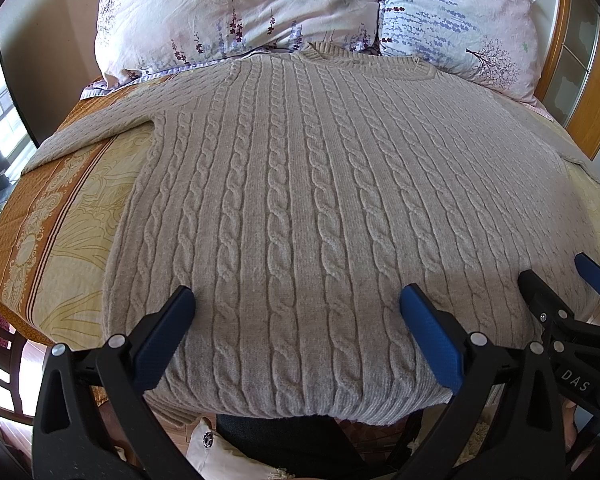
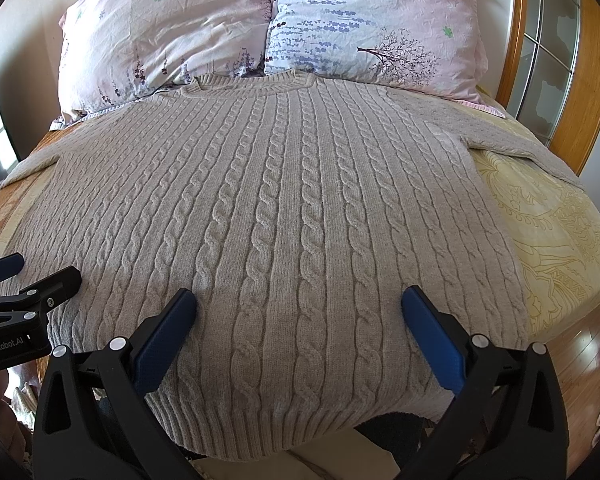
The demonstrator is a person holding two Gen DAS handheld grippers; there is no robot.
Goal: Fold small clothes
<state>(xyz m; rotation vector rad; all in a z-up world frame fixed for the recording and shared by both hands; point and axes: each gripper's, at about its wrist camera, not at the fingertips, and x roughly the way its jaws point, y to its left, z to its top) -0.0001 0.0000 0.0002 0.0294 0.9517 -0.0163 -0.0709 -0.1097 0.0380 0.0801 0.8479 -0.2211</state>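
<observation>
Here, sweater [image 1: 300,200] flat on bed [image 1: 72,216], two pillows [image 2: 260,28] beyond collar, left gripper [image 1: 296,300] and right gripper [image 2: 300,300] wide.

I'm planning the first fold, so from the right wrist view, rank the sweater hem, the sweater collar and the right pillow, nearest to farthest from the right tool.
1. Sweater hem: under the open right tool, at the bed's near edge.
2. Sweater collar: far end of the sweater, centre.
3. Right pillow: behind the collar, against the headboard.
</observation>
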